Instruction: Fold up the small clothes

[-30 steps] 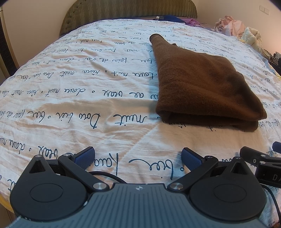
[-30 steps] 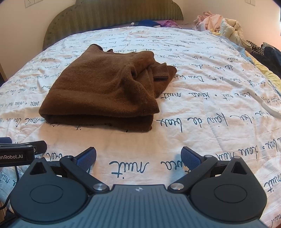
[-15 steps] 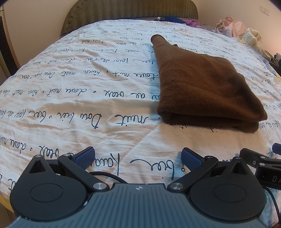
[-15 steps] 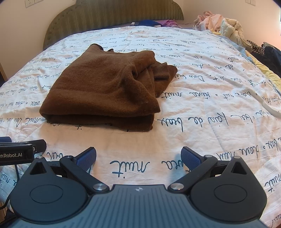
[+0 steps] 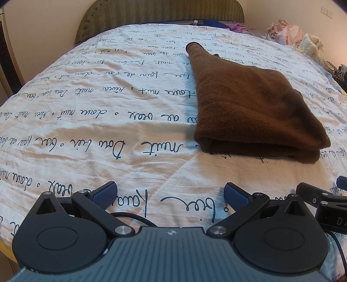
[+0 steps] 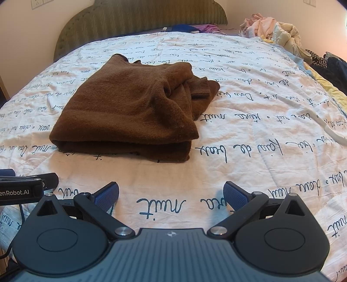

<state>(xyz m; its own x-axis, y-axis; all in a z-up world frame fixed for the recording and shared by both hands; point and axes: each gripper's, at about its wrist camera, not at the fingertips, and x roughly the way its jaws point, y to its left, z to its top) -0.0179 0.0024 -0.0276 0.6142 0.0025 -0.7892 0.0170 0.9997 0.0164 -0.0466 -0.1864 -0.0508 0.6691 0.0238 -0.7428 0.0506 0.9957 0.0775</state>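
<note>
Brown sweater lies folded on the bed, a flat stack of a few layers with the fold edge facing the cameras. From the right wrist view a ribbed cuff pokes out at its right side, resting on bunched fabric. From the left wrist view the same sweater sits right of centre, one narrow end reaching toward the headboard.

Under it: a white bedspread printed with rows of dark handwriting, lightly wrinkled, with a stitched seam running diagonally in the left view.

Left gripper: jaws spread wide, blue pads apart, nothing between them, only bedspread showing in the gap. It hangs near the bed's front edge, short of the sweater and to its left, not touching it.

Right gripper: jaws likewise spread wide, empty, near the front edge of the bed, the sweater ahead and a little left, apart from it.

Each gripper shows at the margin of the other's view; the two are side by side.

Farther out: a green padded headboard against a pale wall. A heap of pale pink and yellow clothes at the far right corner of the bed; dark garments along the right edge. Blue and purple fabric lies by the headboard.
</note>
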